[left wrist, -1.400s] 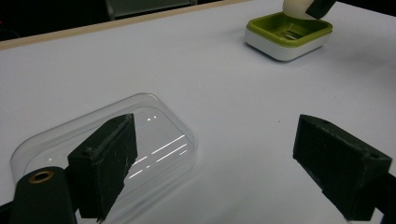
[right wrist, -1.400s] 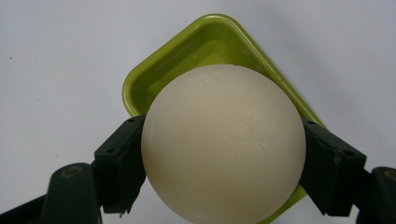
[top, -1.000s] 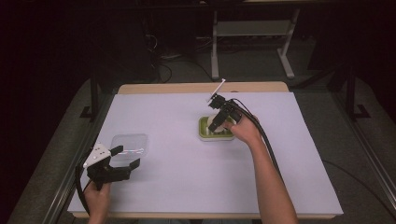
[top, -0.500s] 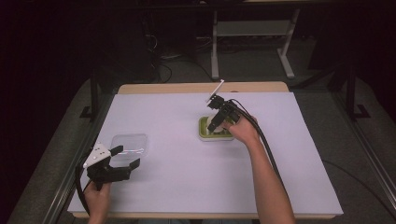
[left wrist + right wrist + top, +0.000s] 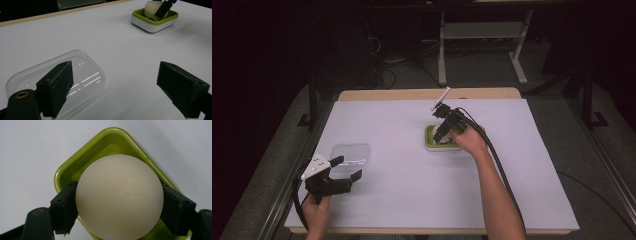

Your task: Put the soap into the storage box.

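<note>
White paper covers the table [image 5: 402, 200], and the room around it is dark. At the left, the left gripper [image 5: 343, 171] is wide open and holds nothing, beside a clear lid [image 5: 350, 154]. Further right, the right gripper [image 5: 443, 135] squeezes a pale ball [image 5: 119, 196] over a green dish [image 5: 430, 142].

I see left hand-held gripper [image 5: 343, 168] low, jaws wide apart, nothing between | right hand-held gripper [image 5: 441, 136] angled down, jaws clamped both sides of cream ball [image 5: 119, 196]
</note>
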The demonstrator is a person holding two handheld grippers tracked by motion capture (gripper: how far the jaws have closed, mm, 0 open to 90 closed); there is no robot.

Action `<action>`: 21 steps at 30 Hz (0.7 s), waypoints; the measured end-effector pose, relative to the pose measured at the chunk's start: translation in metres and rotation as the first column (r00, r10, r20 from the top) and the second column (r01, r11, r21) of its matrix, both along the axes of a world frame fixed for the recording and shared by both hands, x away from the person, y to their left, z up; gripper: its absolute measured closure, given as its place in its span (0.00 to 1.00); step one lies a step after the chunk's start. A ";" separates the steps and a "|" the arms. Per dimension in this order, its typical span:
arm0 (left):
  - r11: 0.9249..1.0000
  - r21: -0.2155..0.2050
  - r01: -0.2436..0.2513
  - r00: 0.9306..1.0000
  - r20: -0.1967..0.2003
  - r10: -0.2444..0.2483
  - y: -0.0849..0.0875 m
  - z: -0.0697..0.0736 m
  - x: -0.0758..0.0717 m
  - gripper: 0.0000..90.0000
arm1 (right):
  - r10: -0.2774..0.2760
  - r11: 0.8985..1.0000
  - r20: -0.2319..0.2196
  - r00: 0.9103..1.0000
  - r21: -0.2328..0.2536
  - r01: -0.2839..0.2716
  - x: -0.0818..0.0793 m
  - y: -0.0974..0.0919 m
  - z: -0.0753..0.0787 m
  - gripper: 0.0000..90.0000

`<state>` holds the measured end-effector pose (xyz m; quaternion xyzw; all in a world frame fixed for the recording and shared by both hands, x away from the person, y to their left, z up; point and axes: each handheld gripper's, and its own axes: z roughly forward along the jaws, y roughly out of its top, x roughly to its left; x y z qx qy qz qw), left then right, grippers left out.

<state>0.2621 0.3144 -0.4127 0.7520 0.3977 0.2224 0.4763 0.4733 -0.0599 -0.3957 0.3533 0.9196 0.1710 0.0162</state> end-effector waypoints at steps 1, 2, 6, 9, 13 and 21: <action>1.000 -0.001 0.000 1.000 0.000 0.000 0.000 0.000 0.000 0.14 | -0.004 1.000 -0.004 1.000 0.001 0.004 0.000 0.001 0.000 0.26; 1.000 0.000 0.000 1.000 0.000 0.000 0.000 0.000 0.000 0.14 | -0.004 1.000 -0.003 1.000 0.000 0.004 0.000 0.001 -0.001 0.26; 1.000 0.001 0.001 1.000 0.000 -0.001 0.000 0.000 0.000 0.14 | 0.002 1.000 -0.004 1.000 -0.003 -0.002 0.001 0.001 -0.003 0.26; 1.000 0.000 0.001 1.000 0.001 -0.001 0.000 0.000 0.000 0.14 | -0.007 1.000 -0.010 1.000 -0.003 0.007 0.001 0.001 -0.004 0.26; 1.000 0.000 0.000 1.000 0.001 0.000 0.000 0.000 0.000 0.14 | -0.015 1.000 -0.017 1.000 -0.009 0.015 0.002 0.001 -0.006 0.26; 1.000 0.005 0.001 1.000 0.006 -0.001 0.001 0.000 0.000 0.14 | -0.017 1.000 -0.026 1.000 -0.014 0.017 0.004 0.002 -0.010 0.26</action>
